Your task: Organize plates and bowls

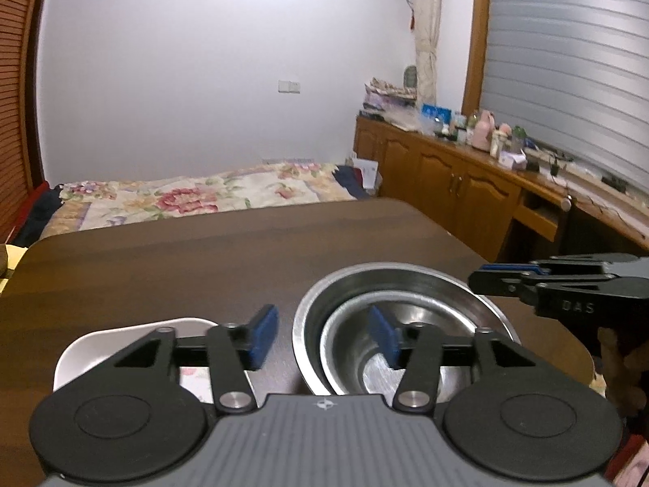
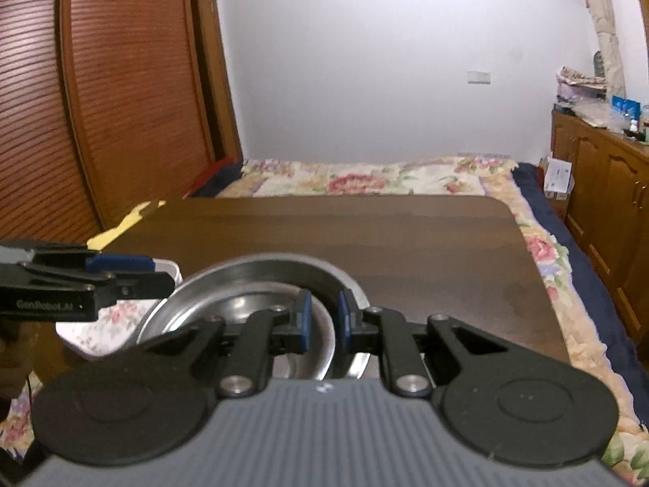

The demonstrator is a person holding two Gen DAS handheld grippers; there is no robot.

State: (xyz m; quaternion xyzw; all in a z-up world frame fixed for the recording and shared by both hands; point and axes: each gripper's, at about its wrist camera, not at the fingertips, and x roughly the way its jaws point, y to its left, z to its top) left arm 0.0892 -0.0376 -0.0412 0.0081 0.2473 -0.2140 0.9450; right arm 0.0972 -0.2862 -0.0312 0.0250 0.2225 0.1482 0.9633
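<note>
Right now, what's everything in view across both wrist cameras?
table: 1, dark brown, foreground
big bowl: 1, steel, on table
small bowl: 1, steel, nested in big bowl
dish: 1, white with floral print, left of bowls
bed: 1, floral cover, behind table
cabinets: one run, brown wood, right wall, cluttered top
louvred doors: brown, left wall
curtain: 1, cream, far corner
left gripper: black, blue pads, open astride bowls' left rims
right gripper: black, blue pads, shut, over bowls' right side

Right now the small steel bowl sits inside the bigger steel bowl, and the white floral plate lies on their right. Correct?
Not quite: the white floral plate lies to the left of the bowls, as the left wrist view shows. The small steel bowl does sit inside the bigger steel bowl.
</note>
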